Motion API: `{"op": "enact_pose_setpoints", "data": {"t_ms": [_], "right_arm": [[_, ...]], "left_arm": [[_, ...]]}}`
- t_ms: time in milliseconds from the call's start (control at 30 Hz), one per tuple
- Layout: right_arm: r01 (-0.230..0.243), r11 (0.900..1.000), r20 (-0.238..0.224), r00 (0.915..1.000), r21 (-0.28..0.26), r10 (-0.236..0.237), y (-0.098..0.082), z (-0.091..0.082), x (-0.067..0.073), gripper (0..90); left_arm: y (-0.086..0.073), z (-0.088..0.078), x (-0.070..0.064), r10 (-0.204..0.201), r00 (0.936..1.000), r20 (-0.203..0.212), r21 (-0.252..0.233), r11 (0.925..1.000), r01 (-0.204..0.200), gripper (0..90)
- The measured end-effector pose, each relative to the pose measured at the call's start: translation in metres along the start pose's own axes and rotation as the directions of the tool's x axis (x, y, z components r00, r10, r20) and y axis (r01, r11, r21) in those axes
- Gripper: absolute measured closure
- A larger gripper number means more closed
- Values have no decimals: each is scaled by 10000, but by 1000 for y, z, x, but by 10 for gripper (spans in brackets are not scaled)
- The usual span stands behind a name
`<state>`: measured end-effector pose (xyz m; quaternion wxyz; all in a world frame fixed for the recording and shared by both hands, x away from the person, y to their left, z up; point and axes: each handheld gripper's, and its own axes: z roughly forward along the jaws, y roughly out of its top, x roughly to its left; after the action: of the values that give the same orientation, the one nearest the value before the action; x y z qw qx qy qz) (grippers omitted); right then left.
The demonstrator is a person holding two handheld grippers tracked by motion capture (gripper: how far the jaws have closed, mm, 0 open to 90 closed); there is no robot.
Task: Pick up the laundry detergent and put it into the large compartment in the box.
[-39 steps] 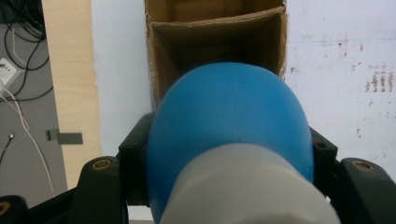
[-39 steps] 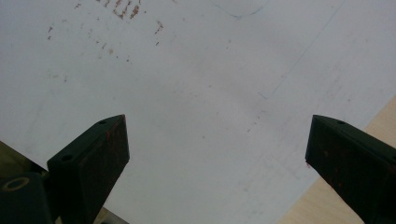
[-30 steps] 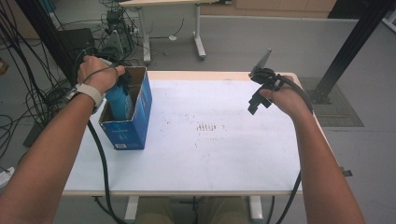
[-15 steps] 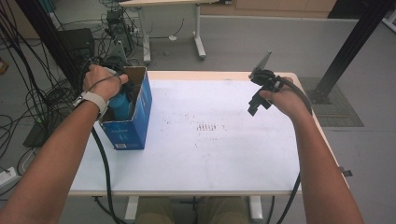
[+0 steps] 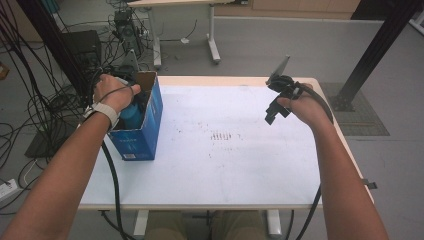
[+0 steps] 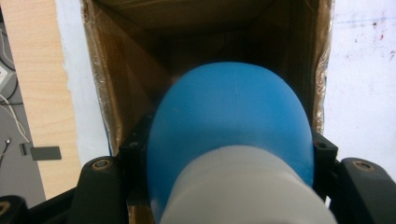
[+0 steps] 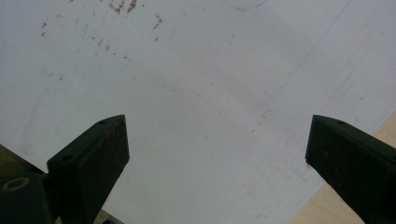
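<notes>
An open blue cardboard box (image 5: 145,131) stands at the table's left side. My left gripper (image 5: 131,107) is down inside its opening, shut on a blue bottle (image 6: 231,116) with a white band (image 6: 243,186); the bottle points into the box's brown inside (image 6: 140,56). The bottle's blue body (image 5: 131,116) shows under the hand in the high view. My right gripper (image 5: 274,111) hangs above the table's right part, jaws wide open with nothing between them. Its two black fingers (image 7: 91,161) frame bare white tabletop (image 7: 210,116).
The white table (image 5: 230,170) has a patch of small reddish marks (image 5: 225,136) at its middle. Cables and equipment (image 5: 65,75) crowd the floor to the left. Another table's legs (image 5: 212,45) stand behind, and a black post (image 5: 375,50) rises at the right.
My left hand has shifted slightly back and down, carrying the blue bottle deeper into the box. The right gripper has stayed in place.
</notes>
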<state>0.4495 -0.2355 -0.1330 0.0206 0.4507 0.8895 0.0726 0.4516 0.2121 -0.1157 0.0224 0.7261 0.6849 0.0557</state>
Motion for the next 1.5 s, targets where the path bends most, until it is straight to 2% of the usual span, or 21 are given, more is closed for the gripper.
{"op": "enact_pose_setpoints", "data": {"t_ms": [333, 733, 1500], "right_arm": [[-41, 10000, -12, 10000, 31, 41, -1, 2, -1, 60], [-37, 10000, -2, 10000, 72, 37, -1, 3, -2, 60], [-79, 9999, 35, 10000, 100, 78, -4, 2, -2, 61]], "left_arm": [[1, 12, -4, 157, 9998, -150, 181, 9997, -154, 376], [2, 26, 1, 126, 9999, 51, 362, 9993, -128, 376], [1, 27, 0, 77, 10000, 20, 372, 9993, -77, 376]]}}
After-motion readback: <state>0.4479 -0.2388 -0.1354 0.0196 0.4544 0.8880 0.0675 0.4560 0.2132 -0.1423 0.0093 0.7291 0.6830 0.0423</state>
